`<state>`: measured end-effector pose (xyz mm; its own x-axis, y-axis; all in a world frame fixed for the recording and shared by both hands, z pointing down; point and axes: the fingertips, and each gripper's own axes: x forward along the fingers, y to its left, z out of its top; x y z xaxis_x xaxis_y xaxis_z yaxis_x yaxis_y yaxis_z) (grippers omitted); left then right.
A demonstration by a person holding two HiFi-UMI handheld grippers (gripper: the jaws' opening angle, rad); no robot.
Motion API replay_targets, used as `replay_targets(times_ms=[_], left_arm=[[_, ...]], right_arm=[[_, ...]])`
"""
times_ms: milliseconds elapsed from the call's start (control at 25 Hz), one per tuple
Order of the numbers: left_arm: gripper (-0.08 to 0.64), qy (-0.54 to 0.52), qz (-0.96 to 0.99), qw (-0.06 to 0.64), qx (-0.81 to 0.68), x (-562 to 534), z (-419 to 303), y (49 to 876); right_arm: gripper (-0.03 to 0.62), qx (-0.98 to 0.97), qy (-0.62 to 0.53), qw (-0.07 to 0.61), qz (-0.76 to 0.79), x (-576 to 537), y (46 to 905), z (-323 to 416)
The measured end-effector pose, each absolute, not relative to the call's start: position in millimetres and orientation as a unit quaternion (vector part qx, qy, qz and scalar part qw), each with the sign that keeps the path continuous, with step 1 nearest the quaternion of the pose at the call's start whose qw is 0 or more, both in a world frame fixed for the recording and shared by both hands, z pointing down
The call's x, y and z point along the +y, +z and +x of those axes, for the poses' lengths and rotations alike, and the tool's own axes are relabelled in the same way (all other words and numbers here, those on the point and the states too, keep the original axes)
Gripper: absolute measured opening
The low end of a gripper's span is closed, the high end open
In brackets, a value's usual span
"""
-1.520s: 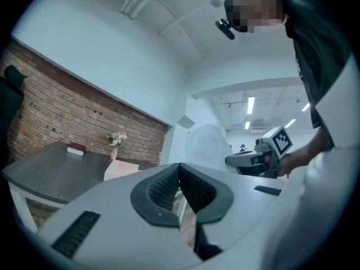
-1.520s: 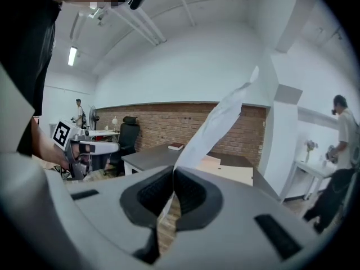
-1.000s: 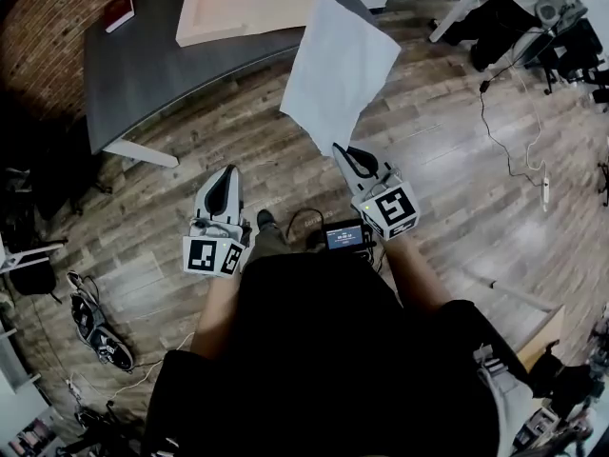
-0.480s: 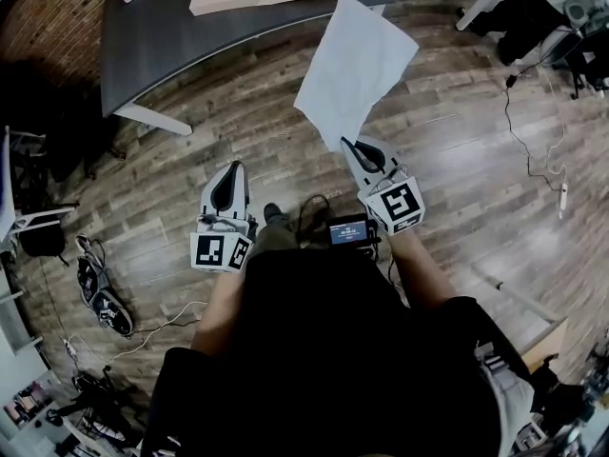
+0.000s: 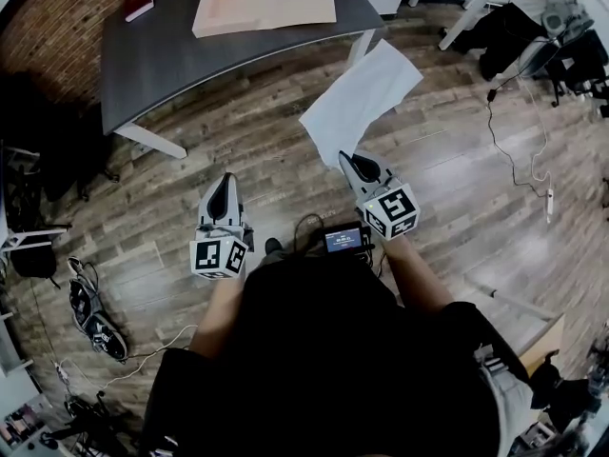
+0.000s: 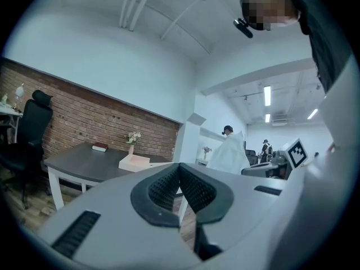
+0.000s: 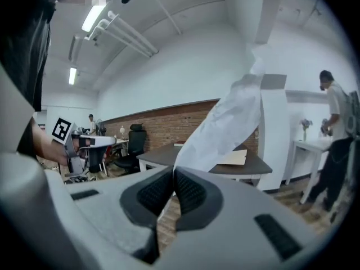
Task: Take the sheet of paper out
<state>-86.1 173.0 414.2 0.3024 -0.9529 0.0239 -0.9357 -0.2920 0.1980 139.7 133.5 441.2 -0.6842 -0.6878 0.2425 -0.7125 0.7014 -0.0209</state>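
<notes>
At the bottom of the head view is the person's dark-clothed torso, with a small screen (image 5: 343,239) lit just above it at frame centre.

The left gripper (image 5: 225,181) sits left of centre, its marker cube nearest the body. In the left gripper view its 2 ribbed pads (image 6: 169,185) meet at the tip with nothing between them, so this gripper (image 6: 180,169) is closed and empty.

The right gripper (image 5: 350,158) sits right of centre and angles toward the upper left of the frame. In the right gripper view its jaws are pressed together on the lower corner of the sheet of paper (image 7: 225,125). The sheet rises from that pinch (image 7: 174,170) toward the upper right of the frame.

In the head view the sheet of paper (image 5: 362,98) hangs in the air above the wooden floor (image 5: 457,188). It fans out from the right gripper toward the upper right and its far edge lies near the table's right leg. It is clear of the tabletop. It also shows as a white drape at centre right of the left gripper view (image 6: 228,153).

A pair of shoes (image 5: 95,317) lies at the lower left, and a cable (image 5: 514,155) trails across the floor at the right.

Farther off, the dark grey table (image 5: 181,60) fills the upper left. A tan folder (image 5: 266,3) lies flat on its far side, and a red book (image 5: 139,3) lies to the folder's left. A brick wall (image 5: 48,27) runs behind the table.
</notes>
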Motion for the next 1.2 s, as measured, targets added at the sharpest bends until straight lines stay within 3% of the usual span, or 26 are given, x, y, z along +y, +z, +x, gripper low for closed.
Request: replay_targets(times_ms=[600,1200], left_arm=[[-0.006,-0.056,0.82,0.113,-0.558,178.4,-96.5,419.4],[-0.006,-0.05,0.81,0.114,-0.573,168.8,-76.2,418.5]], right_arm=[[0.003,-0.92,0.053,0.117,0.37,132.6,442.5,111.1],[0.003,-0.921,0.059,0.105,0.37,120.6,445.2,137.7]])
